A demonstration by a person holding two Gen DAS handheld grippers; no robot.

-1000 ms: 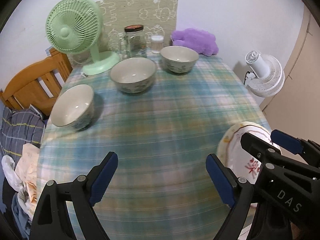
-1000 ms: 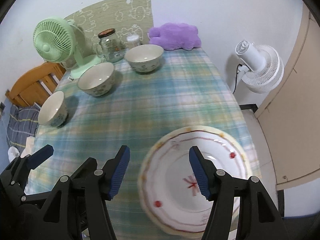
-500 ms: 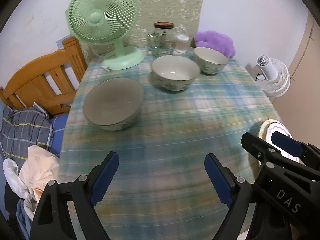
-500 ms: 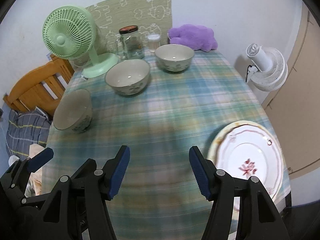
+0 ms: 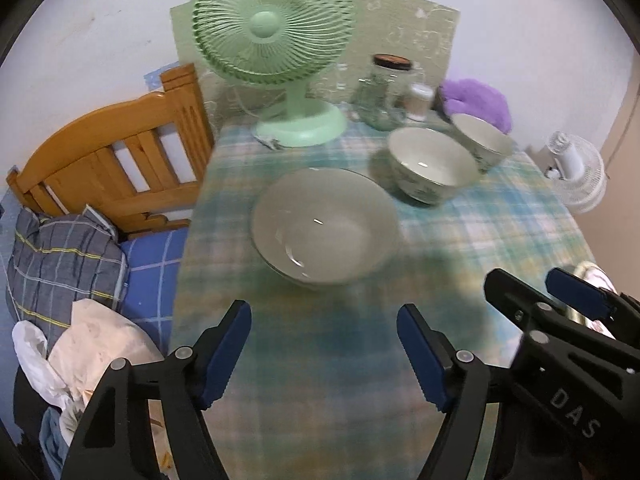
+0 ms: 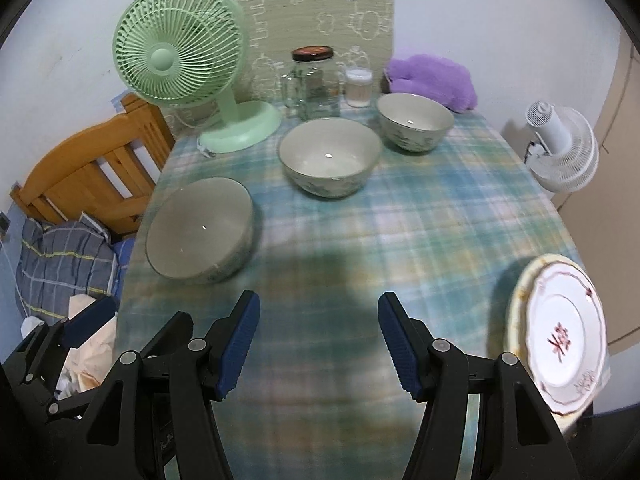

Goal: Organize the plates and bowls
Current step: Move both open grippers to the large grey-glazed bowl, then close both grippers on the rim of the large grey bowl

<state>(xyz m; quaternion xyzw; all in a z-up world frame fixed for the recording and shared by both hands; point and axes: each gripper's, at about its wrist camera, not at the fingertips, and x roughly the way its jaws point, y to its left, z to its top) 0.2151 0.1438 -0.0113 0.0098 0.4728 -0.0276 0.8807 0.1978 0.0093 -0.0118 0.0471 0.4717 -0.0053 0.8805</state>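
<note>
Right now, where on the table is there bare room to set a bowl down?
Free: the cloth between the near bowl, the middle bowl and the plates. Crowded: the far edge, with the fan, jar, cup and far bowl.

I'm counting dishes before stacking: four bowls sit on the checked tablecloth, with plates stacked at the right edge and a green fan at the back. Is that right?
Not quite: there are three bowls, not four. The right wrist view shows the near bowl, the middle bowl and the far bowl. The plates at the tablecloth's right edge and the green fan at the back are as you say.
</note>
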